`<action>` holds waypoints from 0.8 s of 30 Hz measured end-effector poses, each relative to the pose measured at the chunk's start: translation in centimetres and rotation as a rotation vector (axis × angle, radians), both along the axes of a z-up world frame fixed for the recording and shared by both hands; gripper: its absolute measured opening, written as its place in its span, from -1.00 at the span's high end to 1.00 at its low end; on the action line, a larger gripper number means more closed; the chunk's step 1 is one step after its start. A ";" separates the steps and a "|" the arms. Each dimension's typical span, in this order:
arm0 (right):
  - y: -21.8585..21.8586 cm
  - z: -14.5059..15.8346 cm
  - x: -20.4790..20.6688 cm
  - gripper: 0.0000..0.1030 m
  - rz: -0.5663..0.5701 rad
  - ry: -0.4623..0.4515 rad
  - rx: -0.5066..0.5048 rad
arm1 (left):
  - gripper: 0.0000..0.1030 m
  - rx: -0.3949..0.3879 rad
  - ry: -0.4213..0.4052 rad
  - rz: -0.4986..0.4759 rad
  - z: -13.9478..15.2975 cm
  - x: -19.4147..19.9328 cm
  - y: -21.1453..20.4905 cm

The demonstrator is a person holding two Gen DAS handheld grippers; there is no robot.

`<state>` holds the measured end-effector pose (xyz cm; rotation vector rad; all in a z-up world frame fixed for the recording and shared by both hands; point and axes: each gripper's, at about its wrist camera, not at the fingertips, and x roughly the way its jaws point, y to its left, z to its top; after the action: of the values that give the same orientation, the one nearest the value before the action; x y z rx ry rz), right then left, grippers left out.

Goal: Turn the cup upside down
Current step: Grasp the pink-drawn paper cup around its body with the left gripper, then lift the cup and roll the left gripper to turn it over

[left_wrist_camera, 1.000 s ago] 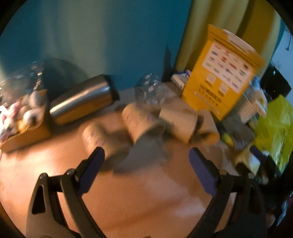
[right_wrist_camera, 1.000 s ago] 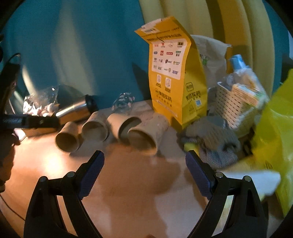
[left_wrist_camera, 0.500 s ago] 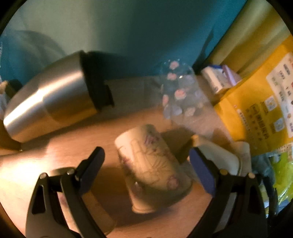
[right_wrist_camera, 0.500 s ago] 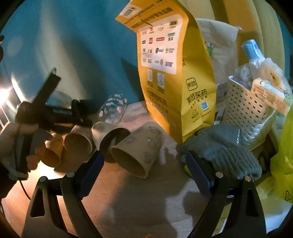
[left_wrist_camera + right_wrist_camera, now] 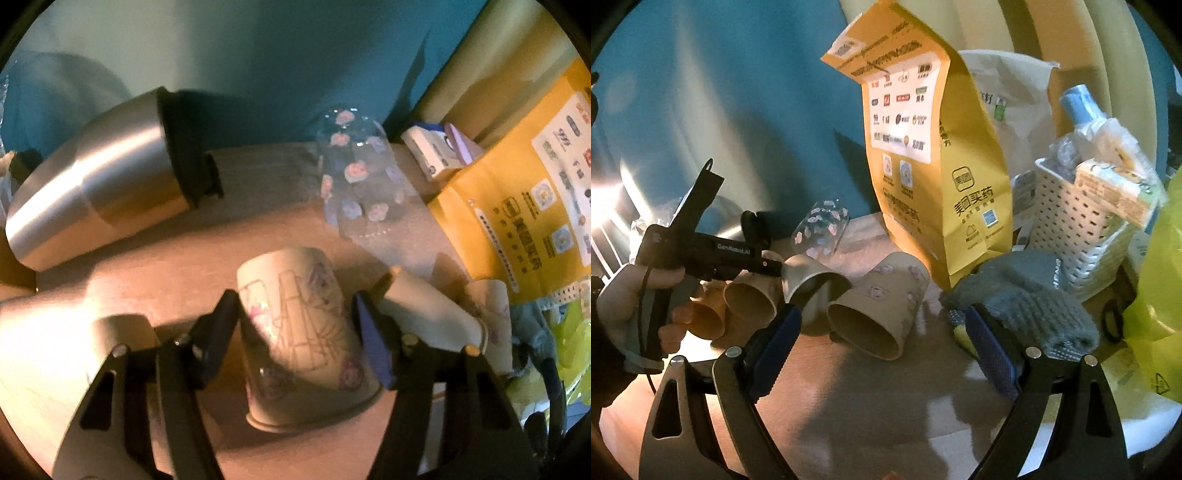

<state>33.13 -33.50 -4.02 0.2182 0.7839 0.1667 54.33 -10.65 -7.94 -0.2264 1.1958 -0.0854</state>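
Several paper cups lie on their sides in a row on the wooden table. My left gripper (image 5: 295, 328) is shut on one patterned paper cup (image 5: 299, 332), its blue pads pressed on both sides; the cup's mouth faces me. In the right wrist view the same held cup (image 5: 809, 275) shows with the left gripper (image 5: 775, 266) on it. Next to it lies another paper cup (image 5: 879, 306), mouth towards the camera. My right gripper (image 5: 882, 350) is open and empty, just in front of that cup.
A steel thermos (image 5: 99, 192) lies at the back left. A clear flowered glass (image 5: 358, 177) lies behind the cups. A yellow paper bag (image 5: 931, 147), grey knitted cloth (image 5: 1027, 295), white basket (image 5: 1078, 229) and yellow plastic bag (image 5: 1156, 277) crowd the right.
My left gripper moved in over the cup row and closed its pads on the patterned cup. My right gripper moved closer to the cups and stayed open.
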 end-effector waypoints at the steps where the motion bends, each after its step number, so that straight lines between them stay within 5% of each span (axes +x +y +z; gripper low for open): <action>1: -0.2 0.1 -0.1 -0.79 -0.003 -0.001 0.000 | -0.23 -0.004 -0.002 0.000 0.3 -0.3 -0.1; 7: -0.7 1.6 -1.8 -0.79 -0.025 -0.012 0.006 | -0.23 -0.059 -0.036 -0.019 3.3 -4.0 -0.8; 15: 0.2 4.7 -7.3 -0.79 -0.004 -0.054 0.006 | -0.23 -0.127 -0.090 -0.052 7.5 -15.7 -2.1; 24: 4.4 3.8 -15.5 -0.79 0.075 -0.006 0.025 | -0.23 -0.175 -0.059 0.047 4.9 -29.9 1.1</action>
<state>17.62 -29.12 -0.17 0.2120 0.7851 0.2474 24.46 -9.53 -3.01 -0.4028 1.1246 -0.1550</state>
